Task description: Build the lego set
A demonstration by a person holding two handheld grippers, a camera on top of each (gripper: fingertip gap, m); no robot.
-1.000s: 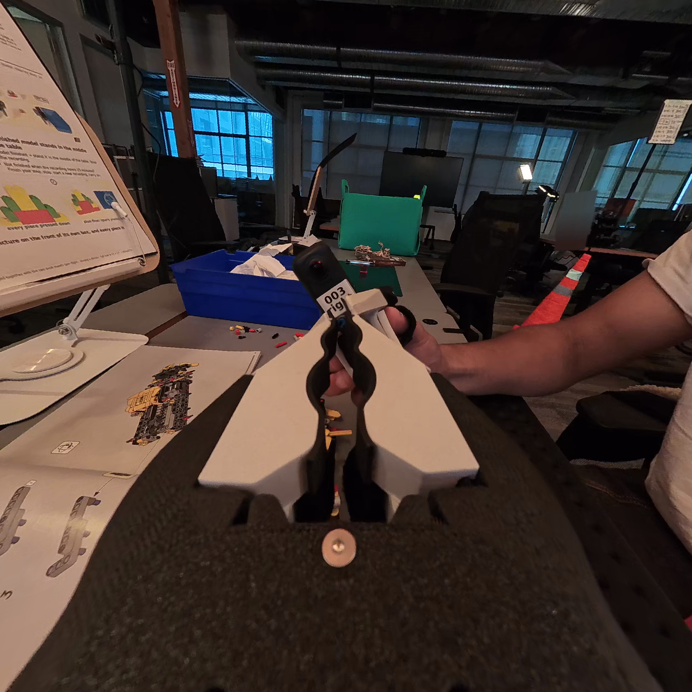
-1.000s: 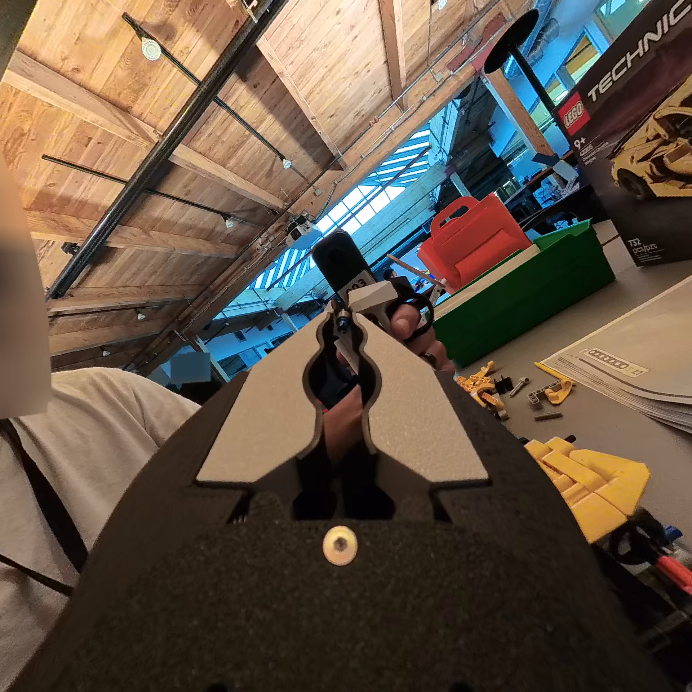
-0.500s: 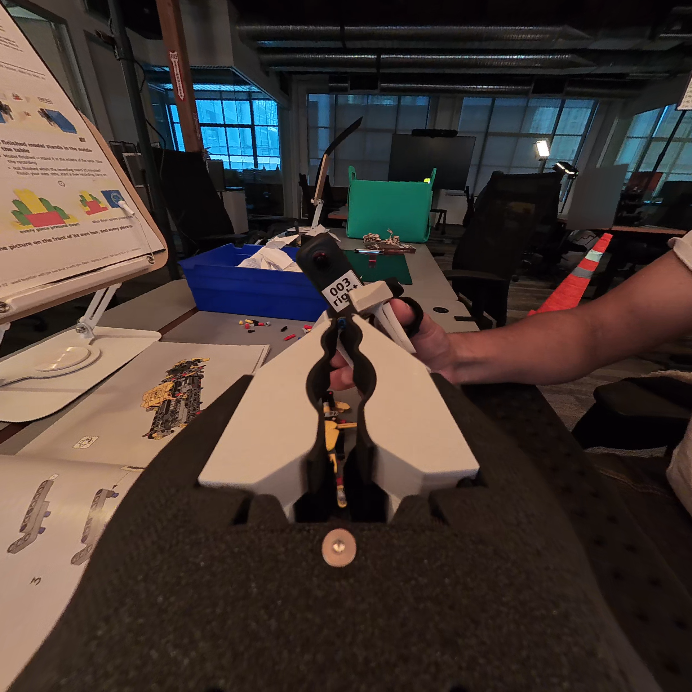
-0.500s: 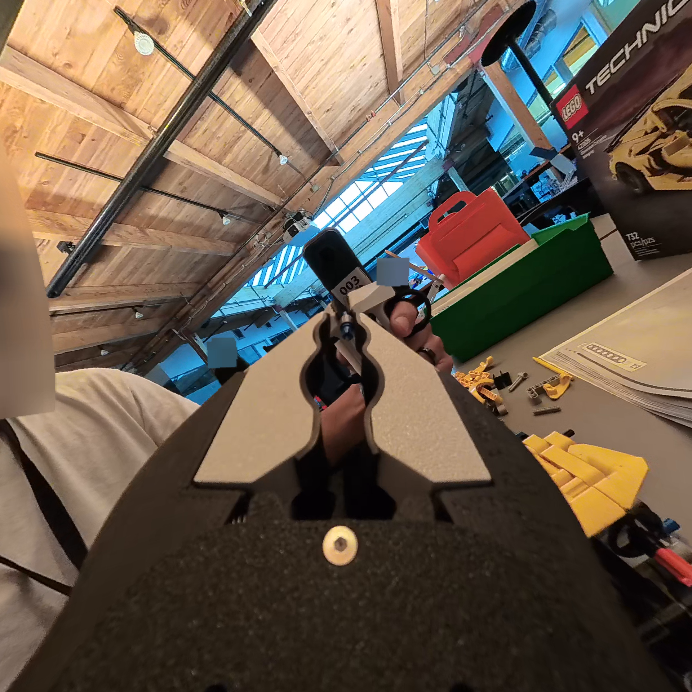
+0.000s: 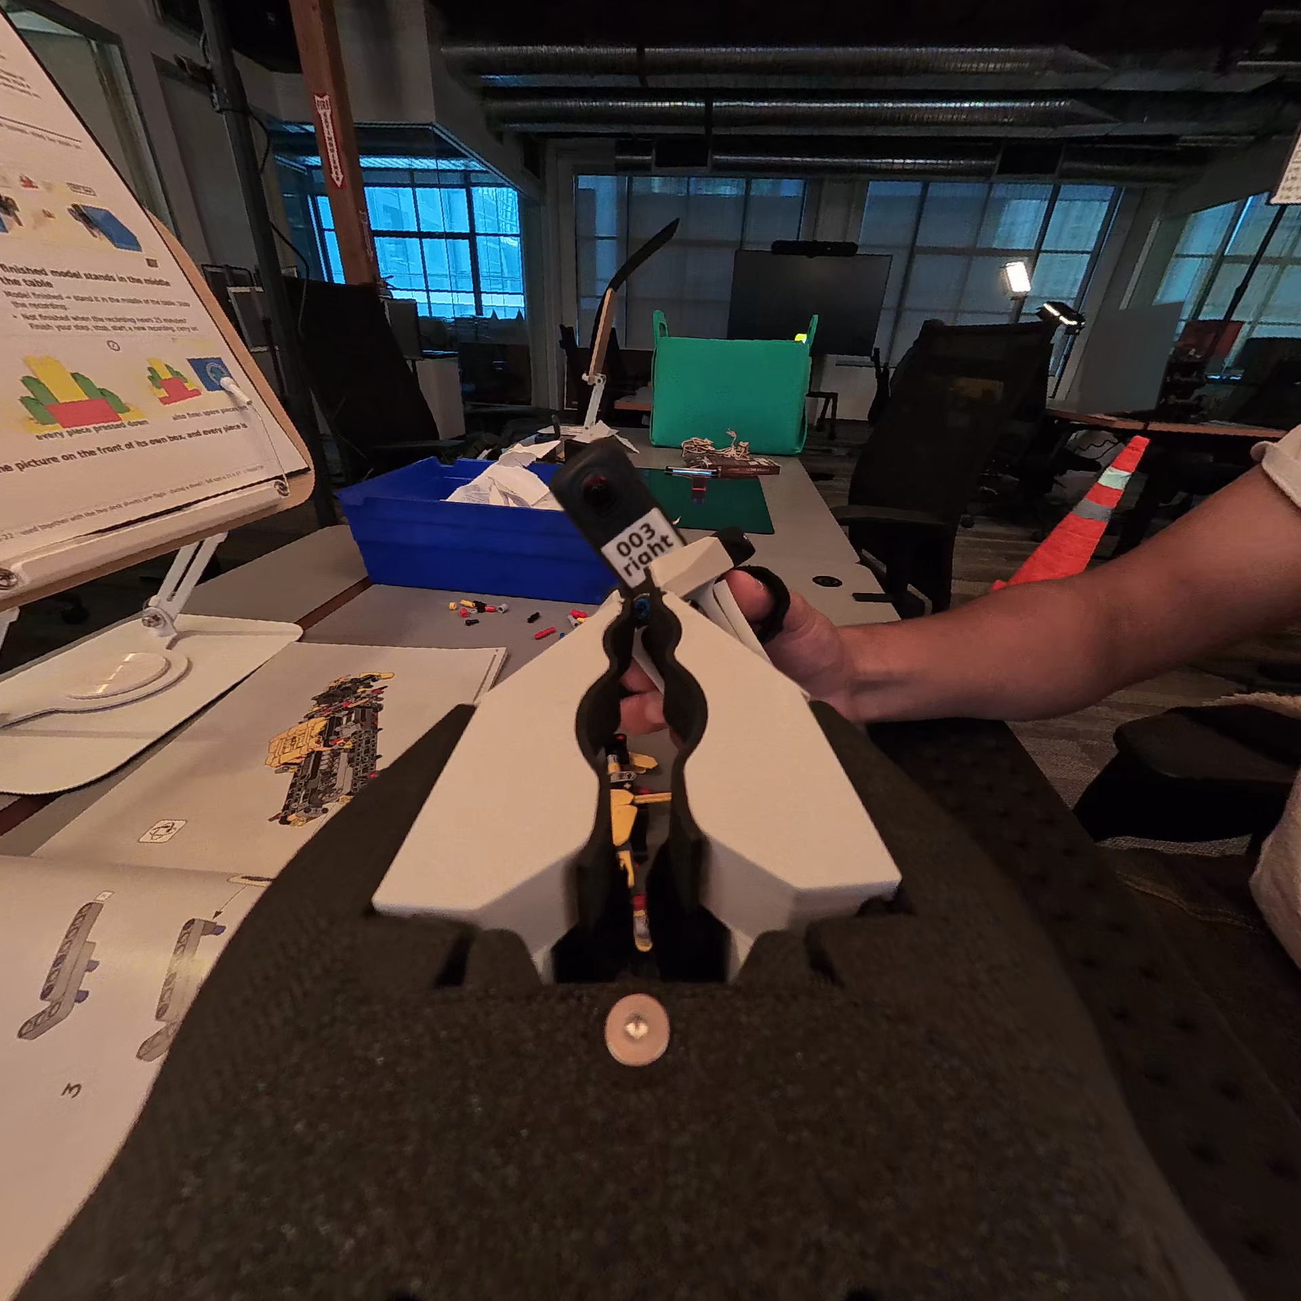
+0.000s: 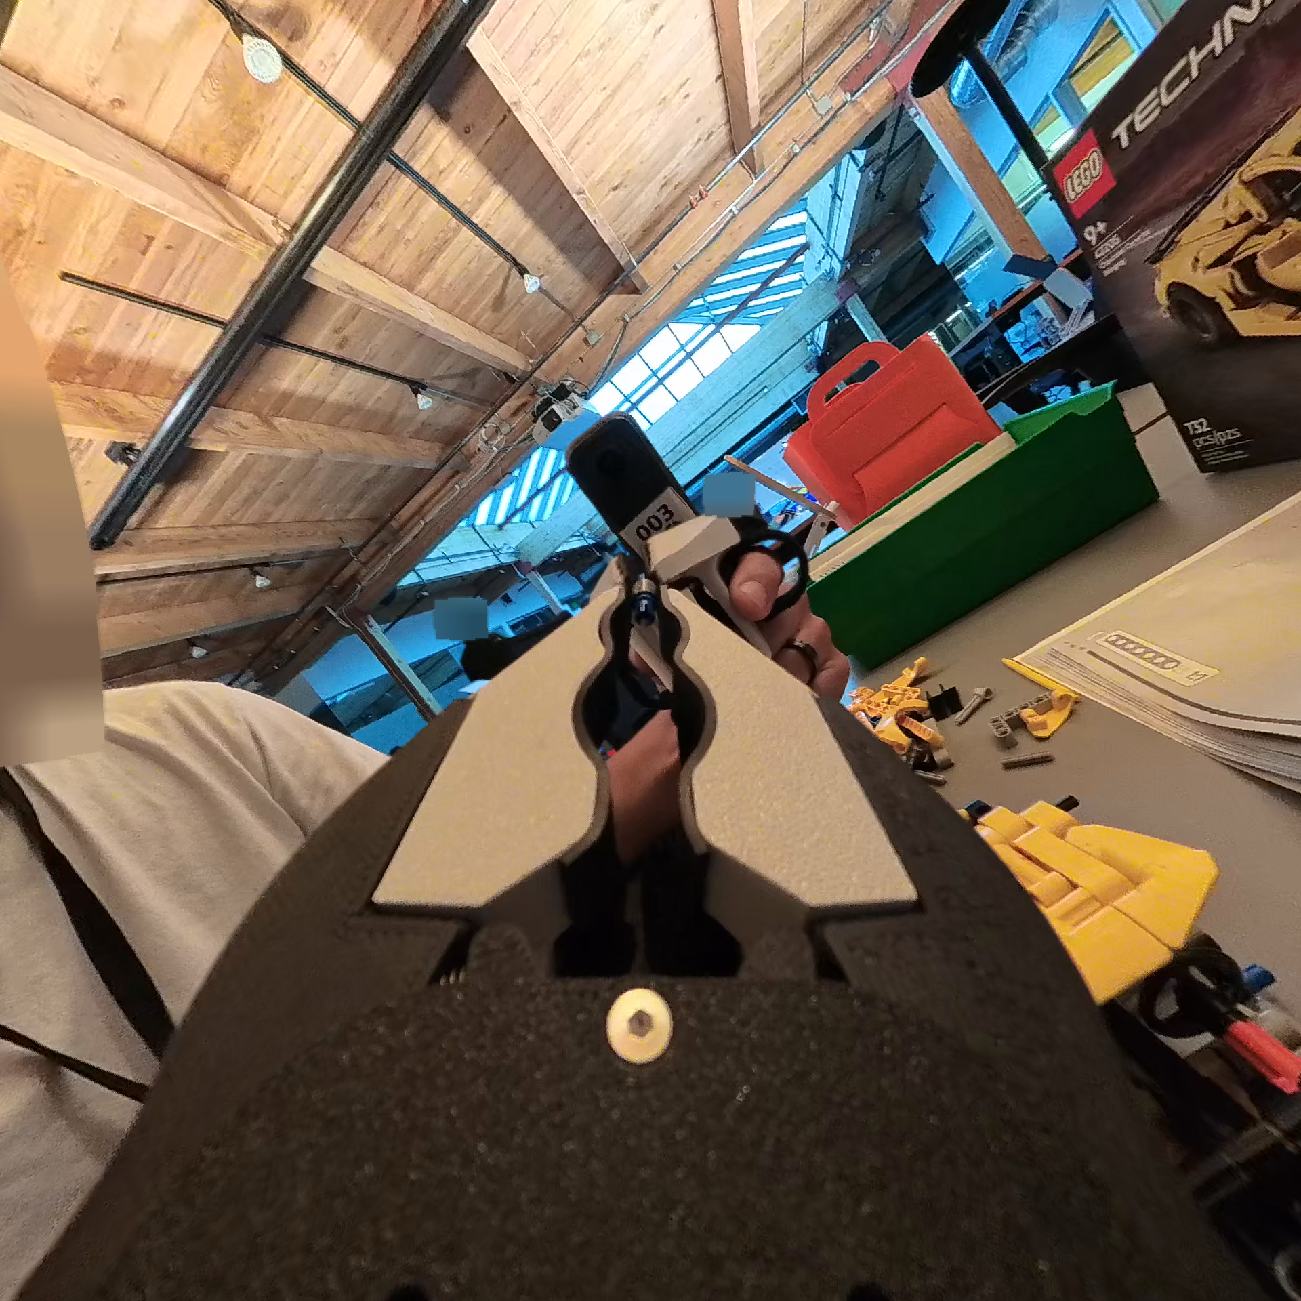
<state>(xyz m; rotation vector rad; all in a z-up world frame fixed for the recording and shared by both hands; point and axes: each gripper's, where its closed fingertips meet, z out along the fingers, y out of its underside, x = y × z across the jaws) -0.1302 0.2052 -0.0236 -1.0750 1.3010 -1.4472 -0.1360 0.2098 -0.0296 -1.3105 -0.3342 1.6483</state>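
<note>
Two grippers meet tip to tip above the desk (image 6: 1154, 781). We hold the left gripper (image 5: 640, 612) with its fingers drawn in until only a sliver shows at the tips, and a small blue pin (image 5: 640, 607) sits right there. Our right gripper (image 6: 642, 605) is closed just as far, with the same pin at its tips. Both seem to pinch it, though we cannot tell which one carries the load.

Straight ahead of the left gripper we see our right hand (image 5: 795, 648) on the other handle, one finger through the black trigger ring. Ahead of the right gripper our left hand (image 6: 795, 633) grips in the same way.

Below and right of the right gripper the yellow model (image 6: 1084, 887) lies on the desk. From the left wrist, only a strip of it shows through the gap between the fingers. Beyond the model, right of the right gripper's tips, lie loose parts (image 6: 901, 711), with the manual (image 6: 1197, 669) farther right. The green bin (image 6: 985, 556) and the set's box (image 6: 1211, 232) stand behind these.

Left of the left gripper the manual lies open, and ahead-left of it a blue bin (image 5: 457, 535) stands past a scatter of tiny pins (image 5: 493, 609).
</note>
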